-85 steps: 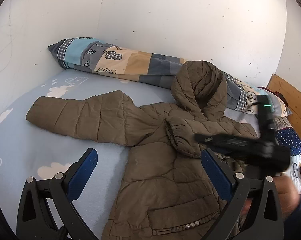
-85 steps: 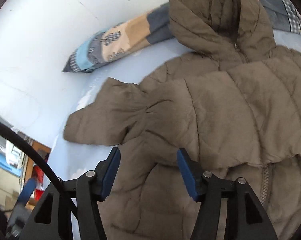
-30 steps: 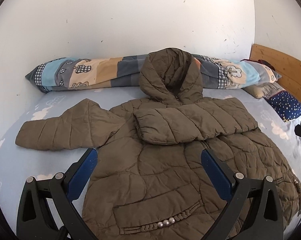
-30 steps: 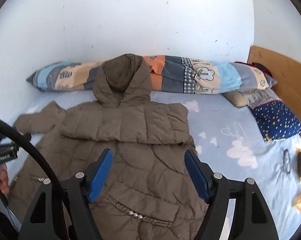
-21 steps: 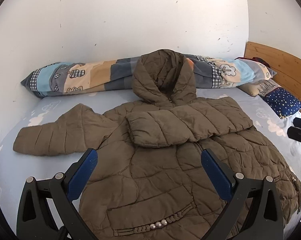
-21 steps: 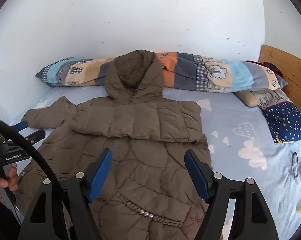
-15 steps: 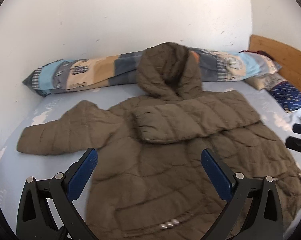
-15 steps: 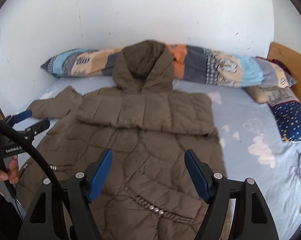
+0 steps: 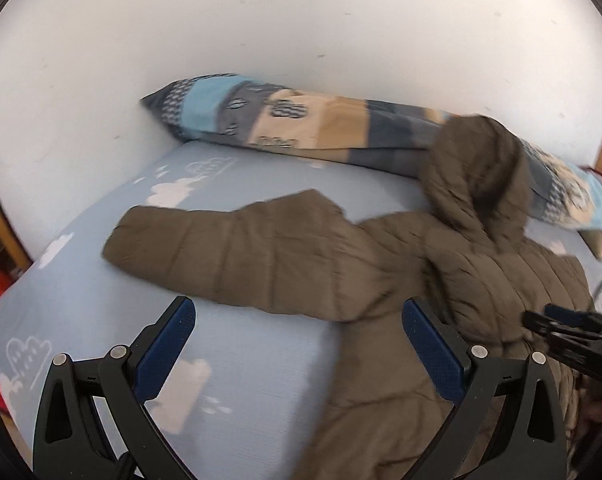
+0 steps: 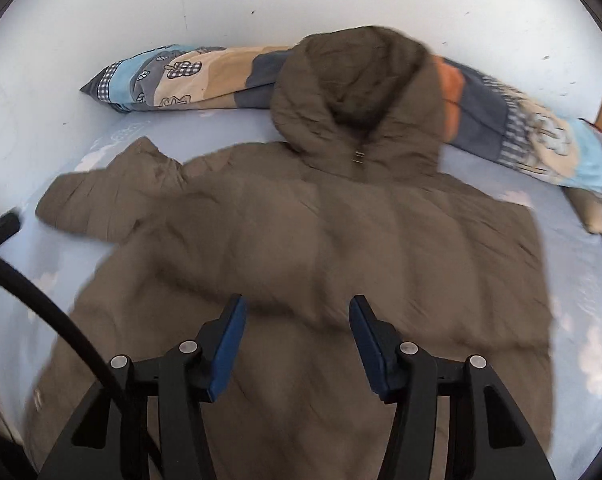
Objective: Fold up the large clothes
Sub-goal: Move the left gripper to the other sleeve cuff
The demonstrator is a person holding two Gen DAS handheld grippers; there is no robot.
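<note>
My left tool (image 9: 297, 344) is spread wide with nothing in it, above the bed (image 9: 229, 344) sheet just short of the coat's outstretched sleeve (image 9: 237, 248), probably the next flap to fold in. My right tool (image 10: 297, 330) is closing, pads clear of fabric, low over the chest of the brown puffer coat (image 10: 341, 240). The coat lies flat mid-bed, hood (image 10: 357, 92) propped on the patchwork bolster (image 10: 189, 76) at the wall edge, other sleeve already across the chest.
</note>
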